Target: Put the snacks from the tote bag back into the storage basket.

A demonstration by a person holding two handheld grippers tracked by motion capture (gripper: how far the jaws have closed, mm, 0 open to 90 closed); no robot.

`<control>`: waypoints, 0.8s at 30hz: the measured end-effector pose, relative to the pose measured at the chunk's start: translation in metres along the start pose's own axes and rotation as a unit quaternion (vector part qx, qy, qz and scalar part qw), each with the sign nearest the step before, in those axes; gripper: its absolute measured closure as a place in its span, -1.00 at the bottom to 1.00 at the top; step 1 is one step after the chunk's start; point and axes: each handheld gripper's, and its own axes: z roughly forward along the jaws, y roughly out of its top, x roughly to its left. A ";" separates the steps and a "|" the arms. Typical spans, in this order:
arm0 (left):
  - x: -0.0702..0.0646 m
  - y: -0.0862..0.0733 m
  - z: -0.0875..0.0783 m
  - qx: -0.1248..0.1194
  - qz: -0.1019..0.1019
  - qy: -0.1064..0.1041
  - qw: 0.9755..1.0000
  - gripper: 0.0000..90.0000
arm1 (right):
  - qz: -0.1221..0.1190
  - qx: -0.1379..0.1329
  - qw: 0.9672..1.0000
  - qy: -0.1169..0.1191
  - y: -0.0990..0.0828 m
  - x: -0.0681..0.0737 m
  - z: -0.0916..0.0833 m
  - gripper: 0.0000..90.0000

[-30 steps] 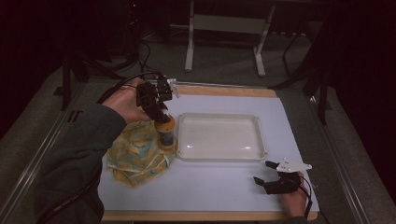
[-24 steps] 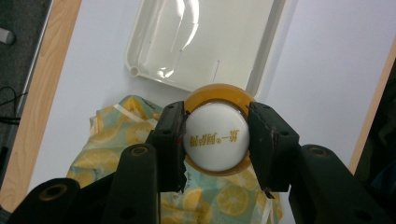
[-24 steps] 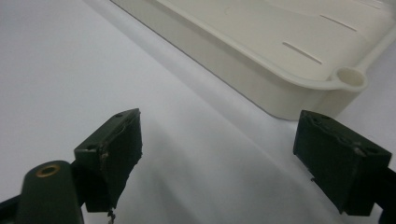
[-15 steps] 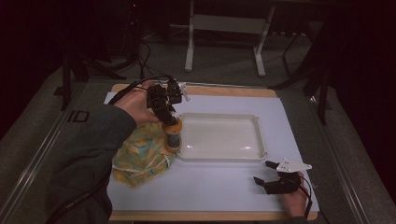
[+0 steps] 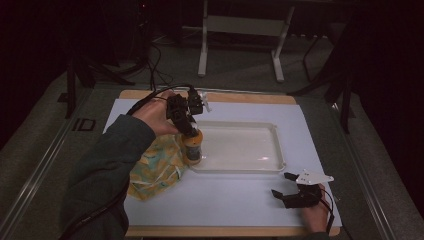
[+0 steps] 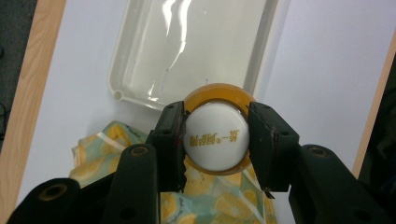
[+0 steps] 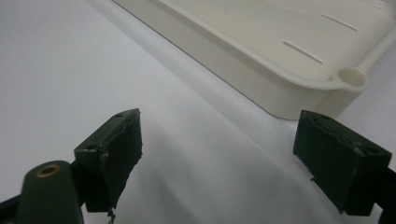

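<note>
Bottle (image 5: 192,147) pinched at its white cap by left hand-held gripper (image 6: 214,140), at the tray's (image 5: 280,162) left rim beside the cloth (image 5: 155,167). Risk: slick round cap slips, or base clips rim and tips. Right hand-held gripper (image 7: 224,156) spread, idle on worktop (image 5: 225,200).

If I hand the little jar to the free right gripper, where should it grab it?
Probably the amber body below the white lid: the left gripper pinches the jar upright by its cap. Bring the open right gripper in level from the side, across the round body.
</note>
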 end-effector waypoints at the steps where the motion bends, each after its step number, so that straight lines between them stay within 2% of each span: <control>1: 0.000 0.000 0.001 -0.001 0.000 -0.001 1.000 0.31 | 0.000 0.000 1.000 0.000 0.000 0.000 0.000 -0.66; 24: -0.004 0.017 0.020 -0.005 0.011 0.000 1.000 0.30 | 0.001 0.001 1.000 0.000 0.000 0.000 0.000 -0.66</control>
